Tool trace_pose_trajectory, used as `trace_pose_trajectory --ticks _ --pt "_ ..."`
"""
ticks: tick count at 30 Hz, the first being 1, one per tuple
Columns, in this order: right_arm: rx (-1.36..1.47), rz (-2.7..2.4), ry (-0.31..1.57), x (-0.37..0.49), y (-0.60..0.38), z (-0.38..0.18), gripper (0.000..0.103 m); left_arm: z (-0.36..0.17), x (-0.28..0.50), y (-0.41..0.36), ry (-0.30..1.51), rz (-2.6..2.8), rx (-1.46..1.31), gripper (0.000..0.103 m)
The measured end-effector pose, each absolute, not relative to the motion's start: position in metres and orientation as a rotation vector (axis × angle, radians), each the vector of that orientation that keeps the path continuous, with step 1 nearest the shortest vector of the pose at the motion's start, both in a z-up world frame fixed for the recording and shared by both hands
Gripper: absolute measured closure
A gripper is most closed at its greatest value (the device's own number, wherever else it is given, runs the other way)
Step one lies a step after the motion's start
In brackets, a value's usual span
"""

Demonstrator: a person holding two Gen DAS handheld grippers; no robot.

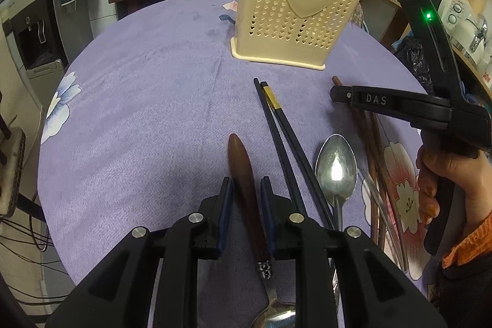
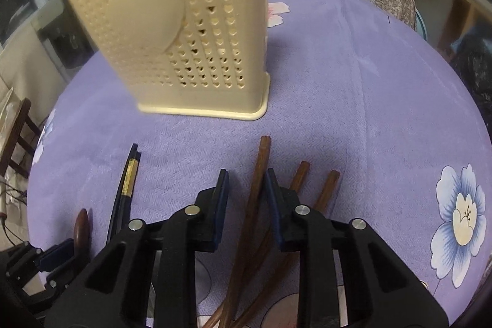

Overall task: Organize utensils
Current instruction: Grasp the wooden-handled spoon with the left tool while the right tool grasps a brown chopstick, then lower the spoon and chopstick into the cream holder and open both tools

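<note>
Left gripper (image 1: 246, 199) pinches wooden-handled spoon (image 1: 244, 174); right gripper (image 2: 246, 189) pinches a brown chopstick (image 2: 261, 162). Both lie on lilac floral tabletop (image 1: 138, 112). Beyond them, cream holder (image 1: 295, 11) marked "JIANHAO". Cluttered kitchen shelves behind.
</note>
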State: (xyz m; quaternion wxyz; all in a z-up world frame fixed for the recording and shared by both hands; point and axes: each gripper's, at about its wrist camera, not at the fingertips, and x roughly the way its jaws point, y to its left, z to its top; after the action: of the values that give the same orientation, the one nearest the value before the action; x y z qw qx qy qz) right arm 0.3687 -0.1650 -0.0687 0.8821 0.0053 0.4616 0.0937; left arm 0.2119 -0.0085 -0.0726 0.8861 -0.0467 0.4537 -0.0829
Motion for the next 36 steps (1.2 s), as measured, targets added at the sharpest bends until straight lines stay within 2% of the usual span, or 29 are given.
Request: trace_pose_trajectory --ticks 4,12,17,26,36 --pt "0.008 0.17 0.966 0.371 -0.165 -0.069 0.092 -0.072 0.222 -0.009 0.953 -0.175 -0.095 0.083" --pt "0.042 0.193 0.936 0.367 -0.173 -0.066 0.095 -0.07 0.234 -0.011 0.954 -0.176 -0.092 0.086" --pt "0.071 0.245 0.844 0.347 -0.186 -0.039 0.095 -0.054 0.229 -0.005 0.887 -0.189 -0.137 0.087" --pt "0.151 0.299 0.598 0.266 -0.241 0.04 0.095 0.014 0.191 0.014 0.677 -0.223 -0.145 0.087" --pt "0.166 0.3 0.475 0.209 -0.281 0.084 0.095 0.033 0.176 0.026 0.606 -0.22 -0.138 0.087"
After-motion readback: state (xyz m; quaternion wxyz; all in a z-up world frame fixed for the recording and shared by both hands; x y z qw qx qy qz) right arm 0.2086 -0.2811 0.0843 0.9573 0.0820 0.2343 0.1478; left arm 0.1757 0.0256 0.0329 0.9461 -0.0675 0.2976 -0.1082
